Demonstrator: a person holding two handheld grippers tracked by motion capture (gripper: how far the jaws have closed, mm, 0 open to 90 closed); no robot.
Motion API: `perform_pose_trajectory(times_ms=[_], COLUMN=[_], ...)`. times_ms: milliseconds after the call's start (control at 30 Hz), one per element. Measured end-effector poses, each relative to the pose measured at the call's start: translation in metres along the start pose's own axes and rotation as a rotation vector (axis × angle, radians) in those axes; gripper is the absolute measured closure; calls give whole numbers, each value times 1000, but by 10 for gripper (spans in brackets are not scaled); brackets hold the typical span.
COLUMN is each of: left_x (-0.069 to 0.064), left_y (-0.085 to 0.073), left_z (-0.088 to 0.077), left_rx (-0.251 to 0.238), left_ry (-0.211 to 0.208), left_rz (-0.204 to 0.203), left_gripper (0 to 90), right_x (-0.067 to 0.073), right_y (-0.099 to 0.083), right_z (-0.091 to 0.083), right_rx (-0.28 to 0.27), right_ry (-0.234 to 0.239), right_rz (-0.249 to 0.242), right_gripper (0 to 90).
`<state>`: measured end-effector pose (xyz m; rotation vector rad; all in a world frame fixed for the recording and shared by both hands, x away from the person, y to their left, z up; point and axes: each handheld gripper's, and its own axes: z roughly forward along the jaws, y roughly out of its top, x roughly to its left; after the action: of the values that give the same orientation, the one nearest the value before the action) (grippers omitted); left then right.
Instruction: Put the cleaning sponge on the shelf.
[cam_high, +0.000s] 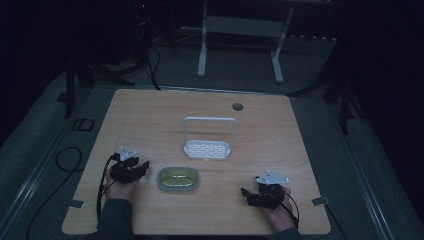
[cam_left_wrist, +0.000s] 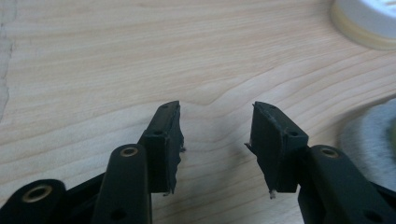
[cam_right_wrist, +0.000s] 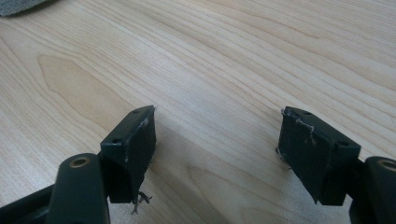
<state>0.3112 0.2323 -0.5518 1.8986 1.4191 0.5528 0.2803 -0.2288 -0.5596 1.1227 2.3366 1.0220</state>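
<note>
High view showed the wooden table as the largest item, with a round cable hole near its far edge. Next in size was the white rack, standing upright at the centre with its handle loop raised over a perforated base. Just in front of it, toward the near edge, lay the oval dish, grey-rimmed with a yellowish interior, apart from the rack.

The left gripper rested low at the near left, just beside the dish's left end but not touching it. Its 2 jaws stood apart with bare tabletop between them; in the left gripper view the left gripper held nothing, and the dish rim appeared at the right edge. The right gripper sat at the near right, well apart from the dish. In the right gripper view the right gripper also had its jaws spread wide over empty wood.

Judged risks from this position:
1. The dish rim looked low and smooth; a shallow pinch by 1 jaw pair could slip off and let the dish skid.
2. A sideways approach by the left gripper could push the dish into the rack.
3. Frayed pad edges on both grippers could reduce grip.
</note>
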Motion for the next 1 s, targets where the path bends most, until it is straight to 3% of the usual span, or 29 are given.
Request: perform_pose_trajectory(times_ms=[267,300,433,633,733,800,900,933,1000], left_x=[-10,-12,-20,-42,-49,-58,-61,-70,-80], left_y=[7,9,14,24,27,32,34,38,41], left_z=[-12,-15,-20,-27,-31,-37,-38,-41,-43], left_rx=[-40,-45,-37,-20,-32,-51,-50,-47,-42], left_ry=[-46,-71,-106,-142,-154,-204,-221,-248,-262], left_rz=[39,42,75,180,197,179,177,202,239], left_gripper=[576,583,620,720,785,839,884,884,893], right_x=[0,0,0,0,0,0,0,0,0], right_y=[0,0,0,0,0,0,0,0,0], right_z=[0,0,0,0,0,0,0,0,0], right_rx=[1,1,0,0,1,1,1,1,1], right_ry=[1,1,1,3,2,2,2,2,2], right_rz=[-3,-4,-4,-5,-5,-6,-6,-5,-6], right_gripper=[271,271,271,271,271,271,271,271,271])
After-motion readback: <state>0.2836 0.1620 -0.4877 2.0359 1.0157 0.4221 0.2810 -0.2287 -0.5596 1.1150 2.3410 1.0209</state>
